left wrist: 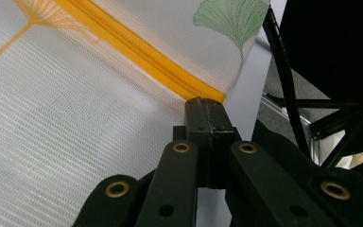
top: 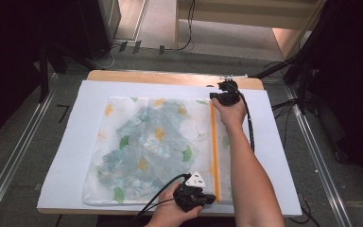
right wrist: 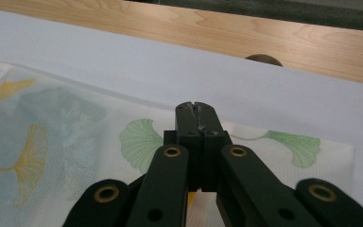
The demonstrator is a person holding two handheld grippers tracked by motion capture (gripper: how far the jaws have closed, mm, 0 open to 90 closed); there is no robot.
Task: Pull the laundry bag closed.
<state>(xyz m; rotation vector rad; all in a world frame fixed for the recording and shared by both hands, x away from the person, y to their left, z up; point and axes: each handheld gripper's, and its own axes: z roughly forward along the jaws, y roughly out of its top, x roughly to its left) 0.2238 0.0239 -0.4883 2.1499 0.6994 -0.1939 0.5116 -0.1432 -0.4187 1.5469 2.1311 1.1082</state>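
Observation:
A translucent mesh bag [top: 146, 146] printed with green and yellow ginkgo leaves lies flat on a white sheet [top: 85, 123]. An orange zipper [top: 214, 151] runs along its right side. My left gripper [top: 210, 198] is at the zipper's near end. In the left gripper view its jaws [left wrist: 205, 101] are shut on the bag's edge just where the orange zipper [left wrist: 137, 52] stops. My right gripper [top: 213, 97] rests at the zipper's far end. Its jaws [right wrist: 196, 106] are pressed together over the mesh bag [right wrist: 52, 142], and the frames hide whether anything is pinched between them.
The white sheet covers a wooden table [top: 170, 76], whose far edge shows as bare wood [right wrist: 264, 33]. Cables trail from both grippers. Metal rails [top: 23, 146] run along the floor on both sides, with dark stands at the back right.

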